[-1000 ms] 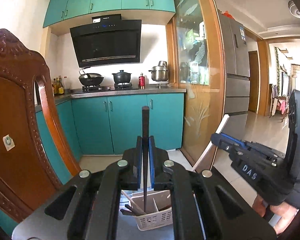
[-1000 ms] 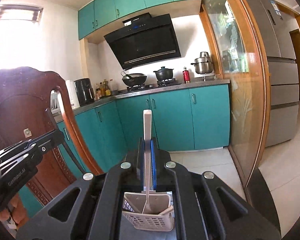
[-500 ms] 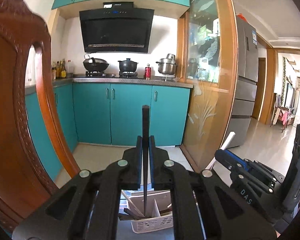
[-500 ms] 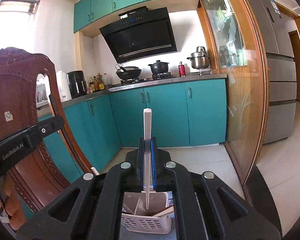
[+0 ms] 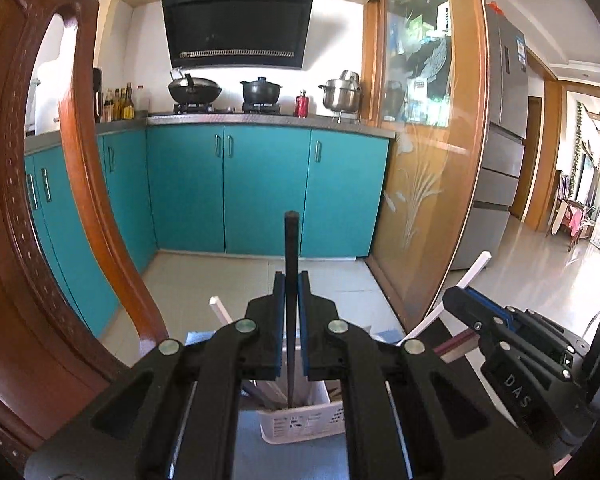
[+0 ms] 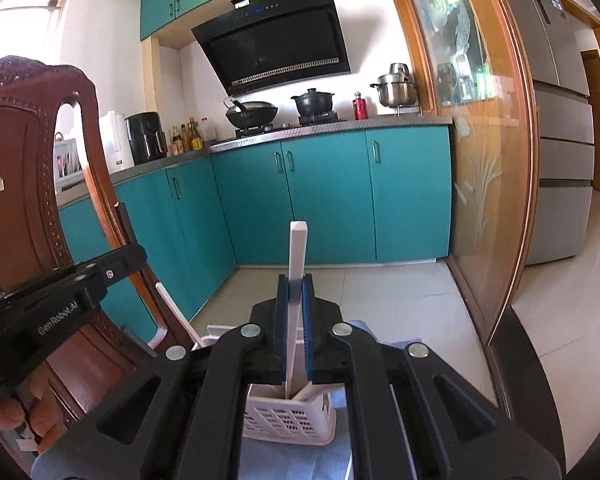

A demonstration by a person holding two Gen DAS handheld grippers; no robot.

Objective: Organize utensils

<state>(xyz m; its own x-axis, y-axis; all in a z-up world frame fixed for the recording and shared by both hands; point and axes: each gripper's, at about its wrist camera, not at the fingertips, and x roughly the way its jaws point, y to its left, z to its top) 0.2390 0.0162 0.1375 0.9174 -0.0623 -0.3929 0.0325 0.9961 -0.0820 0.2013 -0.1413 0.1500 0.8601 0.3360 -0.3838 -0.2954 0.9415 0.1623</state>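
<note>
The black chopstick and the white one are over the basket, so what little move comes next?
Probably open both sets of fingers. The black chopstick and the white chopstick each stand with their lower tips already inside the white utensil basket, so letting go should drop them in.

Both grippers are coming down together. The left gripper (image 5: 291, 280) has sunk toward the basket (image 5: 300, 420), and the tip of its black stick (image 5: 291, 300) now dips inside the basket's rim, where a second ago it hung clear above. The right gripper (image 6: 295, 284) has dropped too; its white stick (image 6: 296, 300) now reaches down into the basket (image 6: 288, 420) (into which compartment is hard to tell). In both views the basket looms larger and sits higher between the arms, and the stove and cupboards have slid up the frame. The chair (image 5: 40, 200) fills more of the left view.
</note>
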